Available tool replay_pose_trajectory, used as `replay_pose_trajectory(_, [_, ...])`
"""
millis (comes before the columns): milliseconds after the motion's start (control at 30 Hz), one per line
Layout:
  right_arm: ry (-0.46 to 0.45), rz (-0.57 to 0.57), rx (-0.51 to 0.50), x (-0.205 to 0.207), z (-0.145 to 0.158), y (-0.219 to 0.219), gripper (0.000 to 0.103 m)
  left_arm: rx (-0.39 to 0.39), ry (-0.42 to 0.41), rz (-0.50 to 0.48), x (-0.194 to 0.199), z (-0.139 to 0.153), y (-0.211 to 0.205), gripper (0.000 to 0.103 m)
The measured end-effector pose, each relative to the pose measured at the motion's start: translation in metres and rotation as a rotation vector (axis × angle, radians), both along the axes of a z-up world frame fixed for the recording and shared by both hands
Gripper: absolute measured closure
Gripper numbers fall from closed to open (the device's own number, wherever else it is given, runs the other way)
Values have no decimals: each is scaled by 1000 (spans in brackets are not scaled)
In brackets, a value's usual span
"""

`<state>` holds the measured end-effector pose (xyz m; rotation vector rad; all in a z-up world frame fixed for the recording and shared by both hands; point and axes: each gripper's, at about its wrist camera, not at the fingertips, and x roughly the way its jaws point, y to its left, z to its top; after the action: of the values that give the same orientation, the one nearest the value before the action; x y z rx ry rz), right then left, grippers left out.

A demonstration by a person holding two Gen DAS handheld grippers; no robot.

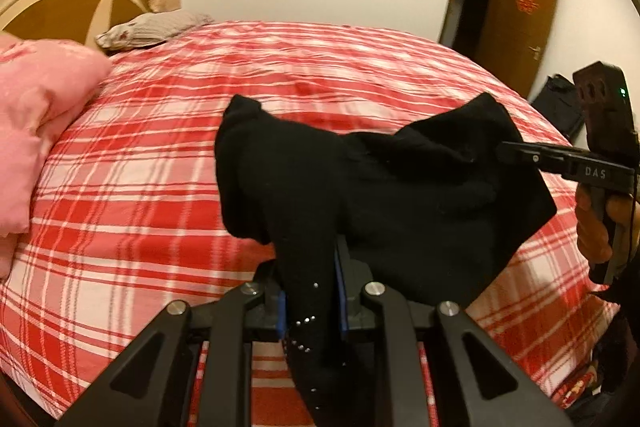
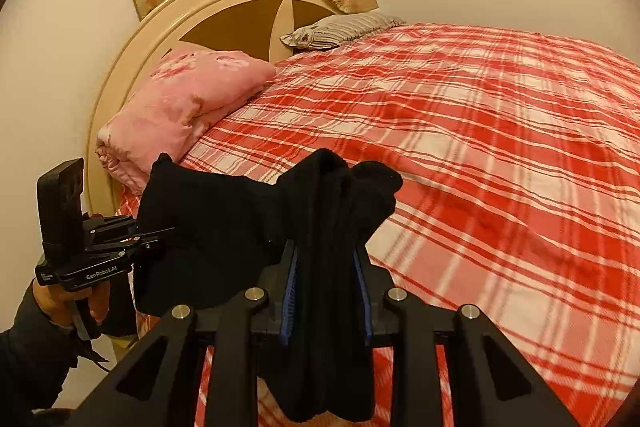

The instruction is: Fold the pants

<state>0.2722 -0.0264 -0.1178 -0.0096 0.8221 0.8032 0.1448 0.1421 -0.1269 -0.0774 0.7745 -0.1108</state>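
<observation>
Both my grippers, left gripper (image 1: 310, 291) and right gripper (image 2: 328, 291), clamp soft, floppy black pants (image 1: 380, 187) above the bed (image 1: 160, 147); grip hems, they sag.

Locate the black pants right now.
Both wrist views show the black pants off the plaid bedspread, bunched between the left gripper and the right gripper, each clamped on the fabric.

Free room: broad red-and-white plaid bedspread (image 2: 500, 147), open across centre and right of the right wrist frame. Obstacles: folded pink quilted blanket (image 2: 188, 107) at left; striped grey pillow (image 2: 340, 29) and cream arched wooden headboard (image 2: 160, 27) at upper left.
</observation>
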Motion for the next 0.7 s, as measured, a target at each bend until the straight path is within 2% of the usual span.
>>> replay_pose_trajectory(267, [80, -31, -36, 30, -32, 12, 77, -22, 43, 28, 9, -27, 21, 83])
replay_pose_trajectory(400, [151, -57, -62, 42, -53, 8, 76, -29, 49, 38, 11, -38, 26, 69])
replay_pose_trajectory(533, [198, -86, -57, 45, -63, 1, 73, 2, 38, 45, 9, -39, 24, 60])
replay_pose_trajectory(600, [220, -102, -60, 47, -67, -2, 64, 13, 32, 63, 9, -41, 25, 46])
replay_pose_trajectory(700, [237, -117, -51, 46, -67, -8, 61, -5, 34, 98, 5, -43, 29, 40])
